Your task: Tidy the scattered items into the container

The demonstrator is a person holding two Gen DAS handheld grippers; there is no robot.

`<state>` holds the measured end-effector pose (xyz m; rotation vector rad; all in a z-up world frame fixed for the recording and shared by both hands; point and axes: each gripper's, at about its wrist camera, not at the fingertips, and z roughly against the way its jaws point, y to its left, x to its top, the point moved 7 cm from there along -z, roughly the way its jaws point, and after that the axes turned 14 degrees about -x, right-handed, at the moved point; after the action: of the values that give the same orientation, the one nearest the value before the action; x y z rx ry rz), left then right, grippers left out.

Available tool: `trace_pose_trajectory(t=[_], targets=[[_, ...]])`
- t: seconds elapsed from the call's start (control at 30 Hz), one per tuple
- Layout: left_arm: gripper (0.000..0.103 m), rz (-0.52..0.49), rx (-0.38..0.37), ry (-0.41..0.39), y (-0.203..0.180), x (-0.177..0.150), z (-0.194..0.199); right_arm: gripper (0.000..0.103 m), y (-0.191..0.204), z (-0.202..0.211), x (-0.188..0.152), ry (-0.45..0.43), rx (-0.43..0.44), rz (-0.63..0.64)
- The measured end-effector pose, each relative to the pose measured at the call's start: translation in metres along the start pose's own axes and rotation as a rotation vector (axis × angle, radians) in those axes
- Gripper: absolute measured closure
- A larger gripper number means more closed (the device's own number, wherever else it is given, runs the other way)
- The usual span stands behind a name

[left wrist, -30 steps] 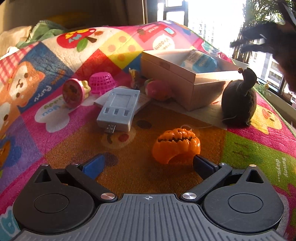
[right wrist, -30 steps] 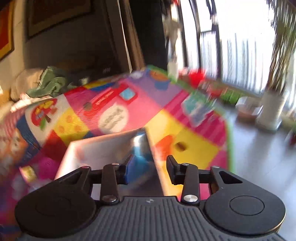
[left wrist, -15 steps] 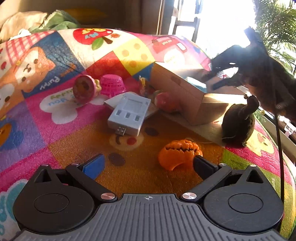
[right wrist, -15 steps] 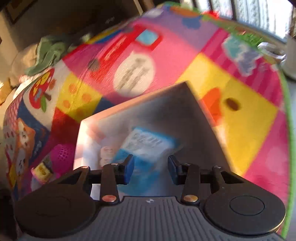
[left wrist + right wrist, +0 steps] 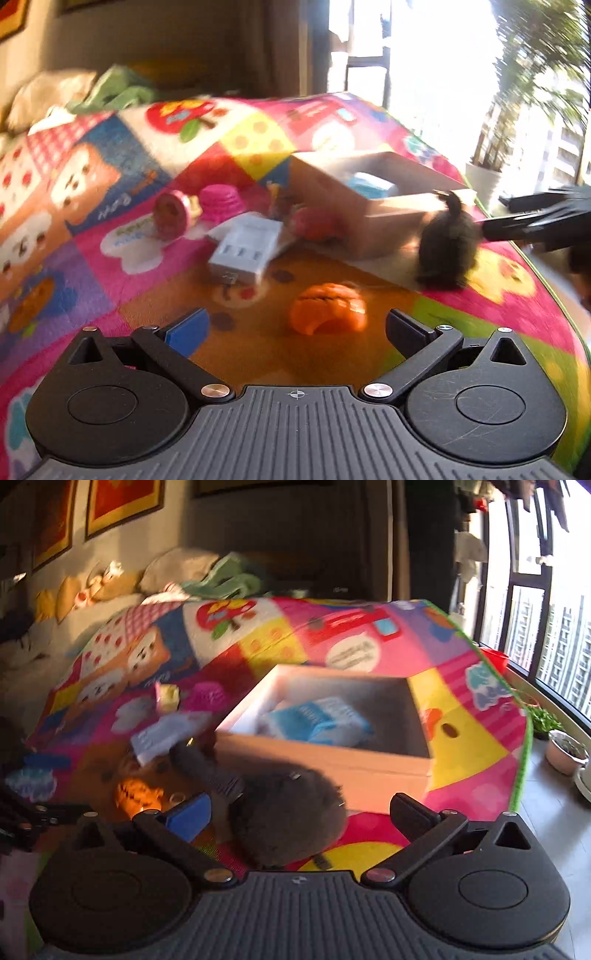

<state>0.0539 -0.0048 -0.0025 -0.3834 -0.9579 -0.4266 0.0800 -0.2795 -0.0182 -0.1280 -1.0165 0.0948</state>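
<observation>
Left wrist view: left gripper [image 5: 295,325] fingers spread, nothing between. Orange pumpkin toy [image 5: 328,314] on play mat [image 5: 110,236], just ahead of fingers, near side of cardboard box [image 5: 373,206]. Grey charger [image 5: 245,249] left of box. Dark plush toy [image 5: 448,254] beside box corner.

Right wrist view: right gripper [image 5: 300,812] fingers opening, flanking dark plush toy [image 5: 288,823], pads not pressing. Blue packet [image 5: 314,722] inside box [image 5: 332,764].

Strong daylight pours in from the window [image 5: 424,74], blown out to white in the left wrist view. Warm sun lies across the mat [image 5: 110,229]; the box [image 5: 332,738] interior stays shadowed. Both views show motion blur and fisheye bending at the edges, perhaps worst around the plant [image 5: 535,55].
</observation>
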Motion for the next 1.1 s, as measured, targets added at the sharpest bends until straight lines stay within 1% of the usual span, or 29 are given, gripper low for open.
trace_pose_trajectory(t=[0.1, 0.17, 0.2, 0.23, 0.27, 0.37, 0.43, 0.53, 0.67, 0.8, 0.83, 0.87, 0.9, 0.93, 0.97, 1.03, 1.1], targets=[[0.0, -0.016, -0.009, 0.014, -0.01, -0.003, 0.003, 0.0, 0.014, -0.029, -0.006, 0.037, -0.012, 0.011], [0.0, -0.014, -0.016, 0.024, -0.013, -0.006, -0.001, 0.0, 0.019, -0.05, -0.009, 0.077, 0.007, -0.015], [0.0, -0.012, -0.013, 0.033, -0.013, -0.008, -0.006, 0.002, 0.02, -0.058, -0.01, 0.087, 0.007, -0.033], [0.0, -0.008, -0.007, 0.045, -0.013, -0.009, -0.01, 0.014, 0.019, -0.063, -0.01, 0.093, -0.005, -0.046], [0.0, -0.004, -0.003, 0.055, -0.013, -0.01, -0.015, 0.019, 0.017, -0.066, -0.01, 0.102, -0.022, -0.058], [0.0, 0.008, -0.018, 0.073, -0.013, -0.009, -0.029, 0.02, 0.004, -0.049, -0.013, 0.1, -0.014, -0.142], [0.0, 0.007, -0.034, 0.083, -0.015, -0.007, -0.038, 0.02, -0.003, -0.027, -0.02, 0.076, -0.021, -0.156], [0.0, -0.022, -0.056, 0.097, -0.019, -0.004, -0.049, 0.02, -0.011, 0.001, -0.032, 0.041, -0.081, -0.141], [0.0, -0.065, -0.043, 0.058, -0.021, 0.002, -0.051, 0.02, -0.021, 0.019, -0.047, 0.054, -0.096, -0.182], [0.001, -0.053, -0.036, 0.051, -0.018, 0.005, -0.054, 0.019, -0.022, 0.024, -0.059, 0.055, -0.133, -0.178], [0.003, -0.058, -0.031, 0.057, -0.017, 0.006, -0.055, 0.019, -0.021, 0.024, -0.061, 0.06, -0.131, -0.183], [0.015, -0.065, -0.023, 0.066, -0.017, 0.006, -0.058, 0.019, -0.021, 0.023, -0.062, 0.064, -0.129, -0.188], [0.031, -0.069, -0.013, 0.081, -0.015, 0.006, -0.061, 0.019, -0.02, 0.022, -0.063, 0.069, -0.129, -0.19], [0.031, -0.065, -0.005, 0.092, -0.013, 0.006, -0.064, 0.019, -0.019, 0.021, -0.064, 0.073, -0.132, -0.188], [0.028, -0.057, -0.005, 0.096, -0.011, 0.005, -0.066, 0.019, -0.018, 0.021, -0.065, 0.073, -0.136, -0.183], [0.028, -0.047, -0.013, 0.101, -0.01, 0.004, -0.068, 0.019, -0.016, 0.022, -0.065, 0.071, -0.136, -0.177], [0.033, -0.052, -0.012, 0.096, -0.01, 0.004, -0.069, 0.019, -0.015, 0.024, -0.065, 0.072, -0.137, -0.172]])
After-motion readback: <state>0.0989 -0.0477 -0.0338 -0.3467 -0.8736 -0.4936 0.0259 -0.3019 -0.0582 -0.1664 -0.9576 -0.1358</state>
